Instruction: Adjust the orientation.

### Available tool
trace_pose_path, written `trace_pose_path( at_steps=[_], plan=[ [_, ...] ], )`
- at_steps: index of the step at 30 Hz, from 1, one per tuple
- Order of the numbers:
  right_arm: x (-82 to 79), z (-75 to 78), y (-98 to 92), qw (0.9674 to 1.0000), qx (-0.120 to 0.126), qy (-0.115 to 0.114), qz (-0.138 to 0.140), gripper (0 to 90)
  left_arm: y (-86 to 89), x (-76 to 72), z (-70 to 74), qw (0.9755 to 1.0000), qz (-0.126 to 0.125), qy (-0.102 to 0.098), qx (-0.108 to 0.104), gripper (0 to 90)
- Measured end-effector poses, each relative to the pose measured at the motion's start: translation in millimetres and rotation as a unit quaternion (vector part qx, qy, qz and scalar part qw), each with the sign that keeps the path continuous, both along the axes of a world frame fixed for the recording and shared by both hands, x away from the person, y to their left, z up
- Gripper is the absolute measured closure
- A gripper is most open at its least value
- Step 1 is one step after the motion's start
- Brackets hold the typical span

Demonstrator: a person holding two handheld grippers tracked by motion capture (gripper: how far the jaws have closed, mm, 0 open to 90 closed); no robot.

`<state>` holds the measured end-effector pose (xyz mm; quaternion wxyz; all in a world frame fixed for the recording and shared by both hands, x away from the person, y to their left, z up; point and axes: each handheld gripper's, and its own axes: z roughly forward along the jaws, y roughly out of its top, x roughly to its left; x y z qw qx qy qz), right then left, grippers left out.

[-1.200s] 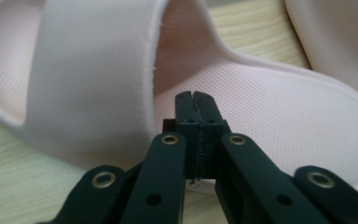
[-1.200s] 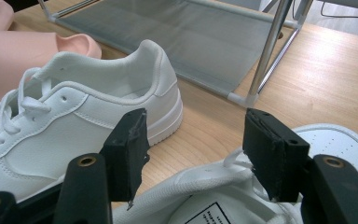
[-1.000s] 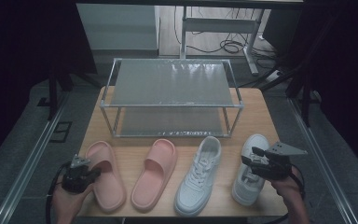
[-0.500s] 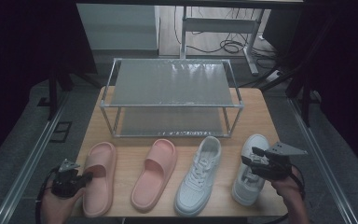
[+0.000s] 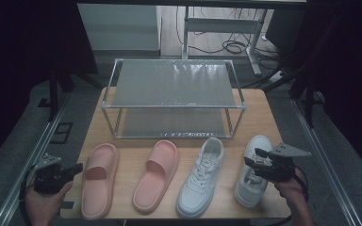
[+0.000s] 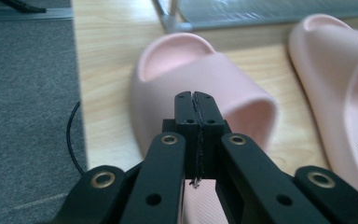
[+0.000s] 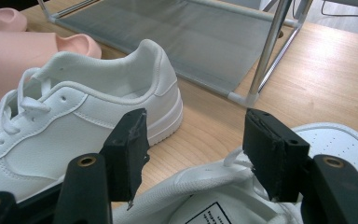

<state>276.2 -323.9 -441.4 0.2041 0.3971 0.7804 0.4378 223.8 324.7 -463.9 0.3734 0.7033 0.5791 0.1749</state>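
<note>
Two pink slippers and two white sneakers lie in a row on the wooden table (image 5: 259,108). My left gripper (image 5: 78,168) (image 6: 196,95) is shut on nothing, just off the table's left edge, its tips pointing at the left pink slipper (image 5: 99,179) (image 6: 177,60). The right pink slipper (image 5: 155,174) (image 6: 340,70) lies beside it. My right gripper (image 5: 253,157) (image 7: 191,135) is open over the right white sneaker (image 5: 250,190) (image 7: 345,140), jaws on either side of its collar without pressing. The left white sneaker (image 5: 200,179) (image 7: 74,116) is next to it.
A two-tier metal shoe rack (image 5: 174,84) (image 7: 200,37) with mesh shelves stands across the back of the table, both shelves bare. Grey floor and rails flank the table on both sides. Cables lie on the floor behind.
My left gripper has drawn back to the left, off the left pink slipper and past the table's edge; that slipper's near end has swung slightly left. The right gripper has stayed put.
</note>
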Motion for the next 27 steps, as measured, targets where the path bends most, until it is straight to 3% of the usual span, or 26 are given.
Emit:
trace_pose_path(
  at_steps=[9, 17, 27],
  plan=[
    [0.5, -1.2, 0.6, 1.0000, -0.001, 0.003, 0.001, 40.6, 12.3, 35.5, -21.8, 0.9995, 0.019, 0.024, -0.003, 90.0],
    [1.0, -2.0, 0.7, 1.0000, -0.002, 0.003, 0.000, 40.7, 15.4, 44.8, -34.7, 0.9988, 0.022, 0.044, -0.006, 90.0],
    [1.2, -2.7, 1.2, 1.0000, -0.002, 0.004, 0.000, 40.7, 13.7, 53.4, -42.3, 0.9984, 0.019, 0.052, -0.010, 90.0]
  ],
)
